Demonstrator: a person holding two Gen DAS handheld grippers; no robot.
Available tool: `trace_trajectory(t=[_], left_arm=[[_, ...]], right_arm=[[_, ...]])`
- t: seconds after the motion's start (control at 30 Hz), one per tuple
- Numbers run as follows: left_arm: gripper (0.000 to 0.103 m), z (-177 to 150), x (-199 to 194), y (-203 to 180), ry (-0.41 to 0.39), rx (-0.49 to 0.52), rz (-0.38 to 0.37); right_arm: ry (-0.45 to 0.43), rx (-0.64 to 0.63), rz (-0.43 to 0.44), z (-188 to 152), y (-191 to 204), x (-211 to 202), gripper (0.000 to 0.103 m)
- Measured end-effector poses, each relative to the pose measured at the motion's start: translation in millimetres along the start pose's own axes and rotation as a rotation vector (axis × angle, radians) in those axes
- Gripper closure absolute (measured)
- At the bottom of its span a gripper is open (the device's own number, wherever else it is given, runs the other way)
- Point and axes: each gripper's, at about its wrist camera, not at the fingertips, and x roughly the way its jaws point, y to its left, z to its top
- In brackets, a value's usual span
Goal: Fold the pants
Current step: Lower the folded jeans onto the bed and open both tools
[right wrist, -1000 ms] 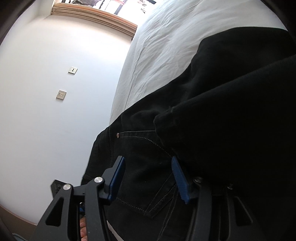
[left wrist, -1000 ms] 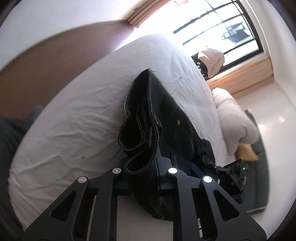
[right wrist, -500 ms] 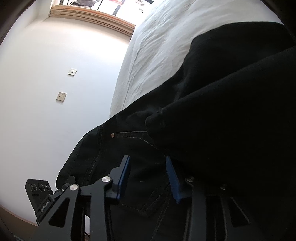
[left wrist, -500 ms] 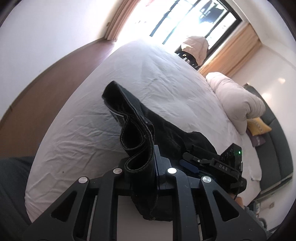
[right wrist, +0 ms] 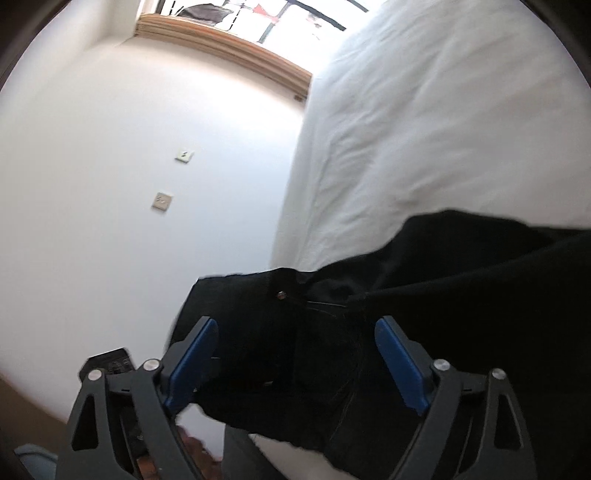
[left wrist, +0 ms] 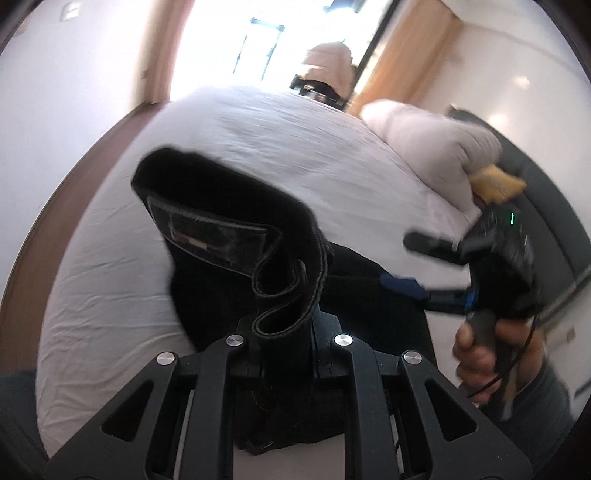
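Black pants point(left wrist: 236, 236) bunched on white bed point(left wrist: 122, 258), waistband w/ label lifted at 12 o'clock, pinched in left gripper point(left wrist: 284, 325). Right gripper point(right wrist: 295, 354) spread wide, fabric betw. pads, not touching.

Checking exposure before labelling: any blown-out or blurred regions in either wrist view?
Left wrist: window blown out, bed sheet motion-smeared, pants fairly sharp. Right wrist: window clipped, wall sockets blurred, pants nearly featureless black.

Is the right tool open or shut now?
Open. In the right wrist view the right tool shows its blue pads wide apart, with the black pants loose between them, not pinched.
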Motion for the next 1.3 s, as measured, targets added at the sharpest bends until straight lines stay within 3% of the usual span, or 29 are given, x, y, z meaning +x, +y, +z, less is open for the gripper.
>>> trace_trajectory(t=[0.17, 0.4, 0.53, 0.7, 0.8, 0.9, 1.13, 1.2, 1.3], left_arm=[[0.09, -23, 20, -59, 0.044, 0.151, -0.029], [0.09, -57, 39, -112, 0.109, 0.321, -0.057], [0.09, -67, 51, -135, 0.146, 0.371, -0.081], [0.09, -80, 62, -165, 0.18, 0.422, -0.112], [0.09, -78, 79, -184, 0.198, 0.443, -0.137], [0.09, -85, 87, -207, 0.213, 0.478, -0.15], [0.09, -83, 121, -242, 0.239, 0.511, -0.163], [0.089, -88, 146, -248, 0.281, 0.529, -0.151], [0.086, -101, 182, -240, 0.36, 0.505, -0.146]], right_arm=[[0.088, -0.052, 0.047, 8, 9, -12, 0.008], [0.18, -0.052, 0.002, 5, 0, 1, 0.008], [0.188, -0.079, -0.031, 2, -4, 4, 0.009], [0.192, -0.114, -0.151, 2, -25, -10, 0.055], [0.142, -0.08, -0.179, 4, -50, -36, 0.072], [0.1, -0.062, -0.206, 3, -67, -57, 0.078], [0.045, -0.034, -0.223, 7, -98, -84, 0.08], [0.061, -0.029, -0.244, 9, -112, -82, 0.079], [0.108, 0.093, -0.284, 8, -151, -72, 0.067]])
